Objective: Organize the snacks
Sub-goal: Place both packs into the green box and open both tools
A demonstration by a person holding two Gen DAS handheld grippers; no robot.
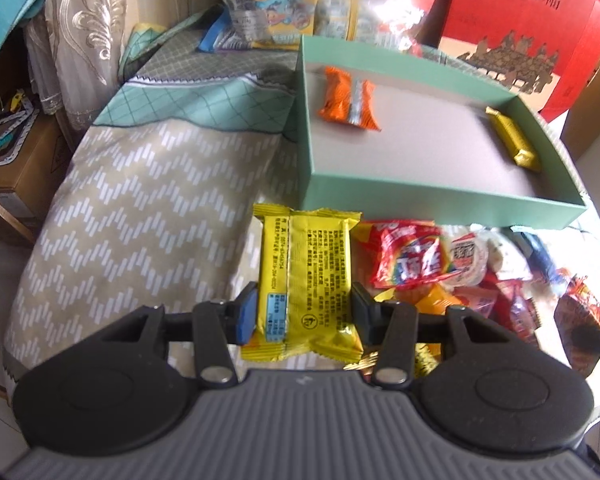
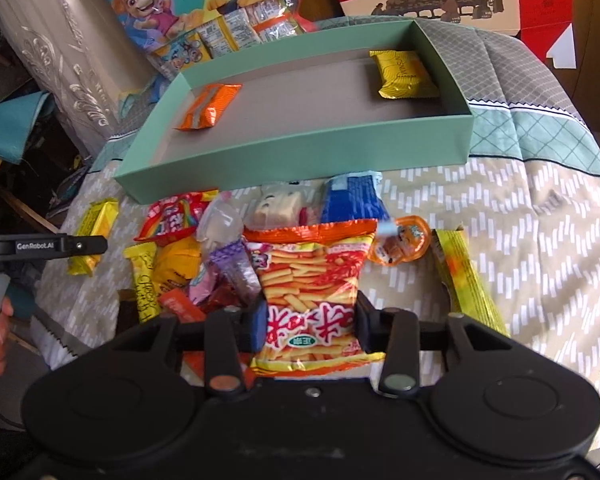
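My left gripper (image 1: 304, 312) is shut on a yellow snack packet (image 1: 306, 280) and holds it above the patterned cloth, just short of the green tray's near wall (image 1: 420, 200). The tray holds an orange packet (image 1: 350, 98) and a yellow packet (image 1: 510, 138). My right gripper (image 2: 310, 328) is shut on a red and orange fries bag (image 2: 312, 292) above the snack pile (image 2: 204, 264). In the right wrist view the tray (image 2: 300, 160) lies beyond the pile, with the orange packet (image 2: 208, 106) and yellow packet (image 2: 404, 74) inside. The left gripper (image 2: 60, 246) shows there at the left edge with its yellow packet (image 2: 94, 236).
Loose snacks lie between tray and grippers: a rainbow candy bag (image 1: 412, 258), a blue packet (image 2: 354, 200), a jelly cup (image 2: 404, 242), a long yellow stick packet (image 2: 468, 280). A red gift box (image 1: 520, 8) and cartoon snack bags (image 2: 204, 12) stand behind the tray. A curtain (image 1: 84, 28) hangs left.
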